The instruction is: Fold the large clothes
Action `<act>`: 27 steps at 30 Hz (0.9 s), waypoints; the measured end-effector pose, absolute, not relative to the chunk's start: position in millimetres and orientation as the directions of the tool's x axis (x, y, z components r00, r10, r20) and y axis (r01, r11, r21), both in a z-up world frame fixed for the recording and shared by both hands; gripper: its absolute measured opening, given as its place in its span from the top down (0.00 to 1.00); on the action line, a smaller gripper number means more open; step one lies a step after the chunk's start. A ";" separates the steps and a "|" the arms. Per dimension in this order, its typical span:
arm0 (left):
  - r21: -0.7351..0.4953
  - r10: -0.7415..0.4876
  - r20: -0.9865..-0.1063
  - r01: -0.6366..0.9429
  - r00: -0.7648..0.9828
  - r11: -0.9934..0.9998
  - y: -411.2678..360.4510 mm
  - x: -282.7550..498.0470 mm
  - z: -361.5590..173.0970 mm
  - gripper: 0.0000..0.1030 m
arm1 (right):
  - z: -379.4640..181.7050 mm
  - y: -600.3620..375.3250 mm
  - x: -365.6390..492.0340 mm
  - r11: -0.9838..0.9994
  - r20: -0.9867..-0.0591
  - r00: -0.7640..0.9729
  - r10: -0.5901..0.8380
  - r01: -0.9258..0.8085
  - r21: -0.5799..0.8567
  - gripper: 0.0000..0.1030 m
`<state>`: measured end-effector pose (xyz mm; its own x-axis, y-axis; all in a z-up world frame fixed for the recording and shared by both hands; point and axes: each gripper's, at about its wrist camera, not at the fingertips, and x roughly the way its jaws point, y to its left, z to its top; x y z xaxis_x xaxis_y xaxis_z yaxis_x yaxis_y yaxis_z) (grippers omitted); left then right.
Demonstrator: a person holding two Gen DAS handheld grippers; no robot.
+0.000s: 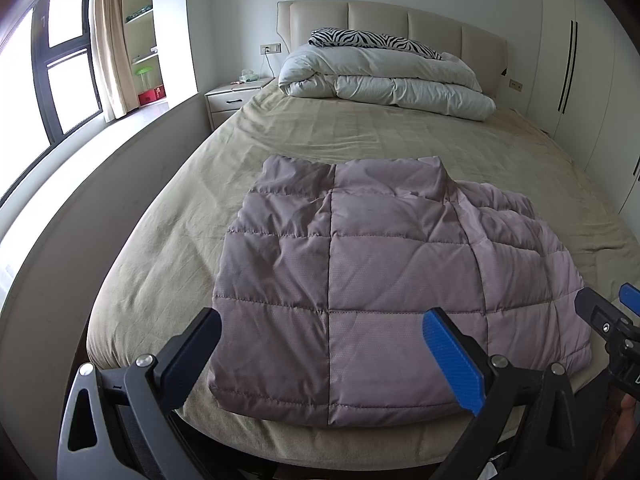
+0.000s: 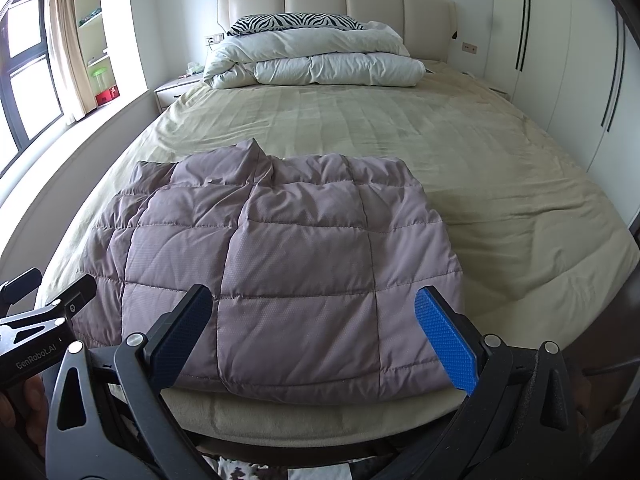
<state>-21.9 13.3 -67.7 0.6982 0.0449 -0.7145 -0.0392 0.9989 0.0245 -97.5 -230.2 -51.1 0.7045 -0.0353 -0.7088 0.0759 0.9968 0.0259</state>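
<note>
Here, both grippers hovered side by side at the foot of the bed [image 1: 168, 208], aimed along it toward the headboard [image 2: 336, 4]. The left gripper [image 1: 320, 354] was spread wide, nothing between its fingers, level over the near hem of the mauve quilted jacket [image 1: 380, 280]. The right gripper [image 2: 312, 332] was likewise agape and empty, just above the same hem. The jacket lay folded into a rough rectangle on the tan sheet near the foot edge, collar end away. A rolled white duvet [image 2: 316, 64] and zebra-print pillow [image 2: 296, 21] sat against the headboard.
</note>
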 end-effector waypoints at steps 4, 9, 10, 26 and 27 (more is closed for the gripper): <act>0.024 0.045 -0.714 -0.039 0.699 0.999 13.1 -22.0 -67.8 0.00 | -52.8 -228.3 -99.1 0.997 -0.709 0.704 -0.036 0.075 0.024 0.00; 0.024 0.045 -0.715 -0.039 0.698 0.999 13.2 -21.9 -67.6 0.00 | -52.4 -228.3 -98.6 0.997 -0.710 0.704 -0.036 0.077 0.025 0.00; 0.024 0.044 -0.715 -0.039 0.698 0.999 13.2 -22.0 -67.8 0.00 | -52.4 -228.3 -98.7 0.997 -0.710 0.704 -0.036 0.077 0.025 0.00; 0.024 0.044 -0.715 -0.038 0.698 0.999 13.2 -21.9 -67.4 0.00 | -54.1 -226.9 -100.5 0.997 -0.711 0.702 -0.034 0.076 0.027 0.00; 0.024 0.044 -0.715 -0.039 0.698 0.999 13.3 -22.0 -66.8 0.00 | -54.3 -226.6 -100.7 0.997 -0.711 0.702 -0.034 0.075 0.027 0.00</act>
<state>-22.0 13.3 -66.8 0.6979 0.0441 -0.7148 -0.0388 0.9990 0.0237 -100.7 -226.6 -54.3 0.7022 -0.0338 -0.7112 0.0753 0.9968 0.0270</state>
